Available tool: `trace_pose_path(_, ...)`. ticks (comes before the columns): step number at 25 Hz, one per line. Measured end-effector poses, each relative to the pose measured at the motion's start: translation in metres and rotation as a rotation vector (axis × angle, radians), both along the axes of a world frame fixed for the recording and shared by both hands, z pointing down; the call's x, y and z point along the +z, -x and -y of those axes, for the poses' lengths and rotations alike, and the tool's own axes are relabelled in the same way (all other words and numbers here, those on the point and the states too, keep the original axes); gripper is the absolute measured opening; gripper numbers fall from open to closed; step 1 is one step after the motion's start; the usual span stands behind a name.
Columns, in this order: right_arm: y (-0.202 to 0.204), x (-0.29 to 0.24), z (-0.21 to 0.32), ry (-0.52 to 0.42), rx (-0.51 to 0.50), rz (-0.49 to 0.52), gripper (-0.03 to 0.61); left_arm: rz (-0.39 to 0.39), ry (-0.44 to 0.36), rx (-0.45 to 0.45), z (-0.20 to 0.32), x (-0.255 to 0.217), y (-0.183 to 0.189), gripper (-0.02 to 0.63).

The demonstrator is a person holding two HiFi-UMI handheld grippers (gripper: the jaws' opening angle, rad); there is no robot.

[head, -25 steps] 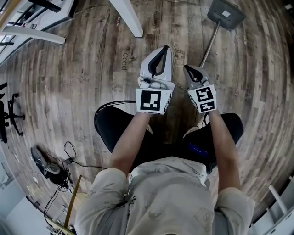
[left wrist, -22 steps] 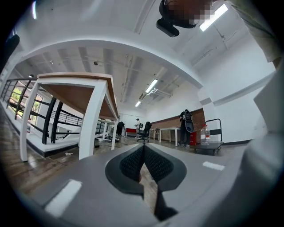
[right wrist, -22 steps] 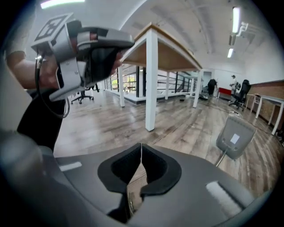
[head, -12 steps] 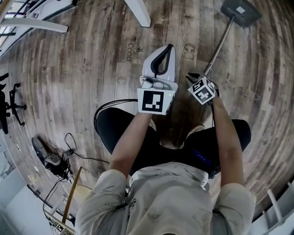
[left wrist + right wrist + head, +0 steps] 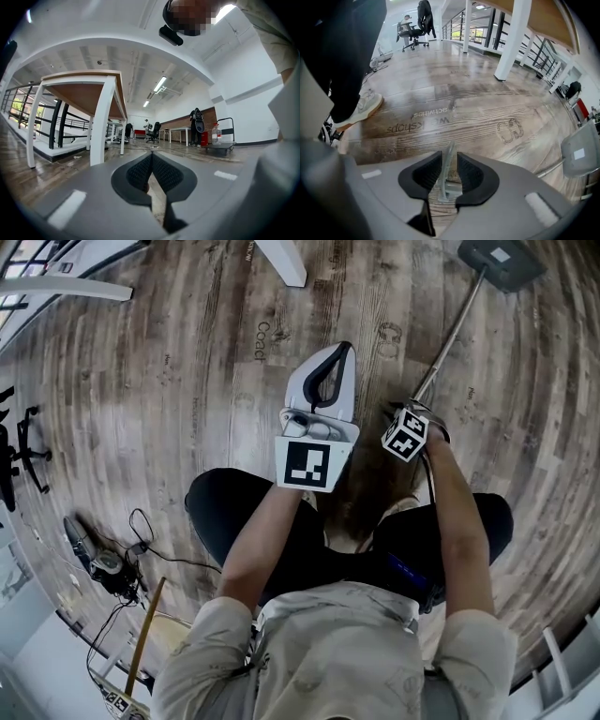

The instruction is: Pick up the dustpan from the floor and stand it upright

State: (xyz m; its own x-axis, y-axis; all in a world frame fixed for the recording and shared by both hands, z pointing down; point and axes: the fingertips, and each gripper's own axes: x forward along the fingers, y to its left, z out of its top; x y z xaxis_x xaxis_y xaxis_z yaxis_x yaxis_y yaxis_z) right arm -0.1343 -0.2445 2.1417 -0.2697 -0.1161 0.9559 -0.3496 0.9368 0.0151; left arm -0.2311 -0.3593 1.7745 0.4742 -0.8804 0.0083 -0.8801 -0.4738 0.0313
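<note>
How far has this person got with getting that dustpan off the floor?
Done: nothing yet; the dustpan lies on the floor. In hand: the right gripper points down over the handle's end; its jaws have just been opening, and the end stands between them, ungripped. The left gripper is shut and empty. Left: grip, lift, stand it upright.

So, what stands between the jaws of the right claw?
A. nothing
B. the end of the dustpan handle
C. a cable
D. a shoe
B: the right gripper view shows the thin grey end of the dustpan handle between the jaws of the right claw, which have just been opening.
</note>
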Motion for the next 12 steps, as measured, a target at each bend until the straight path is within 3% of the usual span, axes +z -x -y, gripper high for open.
trace_pose_path(12, -0.023, 0.072, 0.013, 0.036, 0.058, -0.054, 0.1, -0.004, 0.026, -0.013, 0.024, 0.041, -0.016, 0.02)
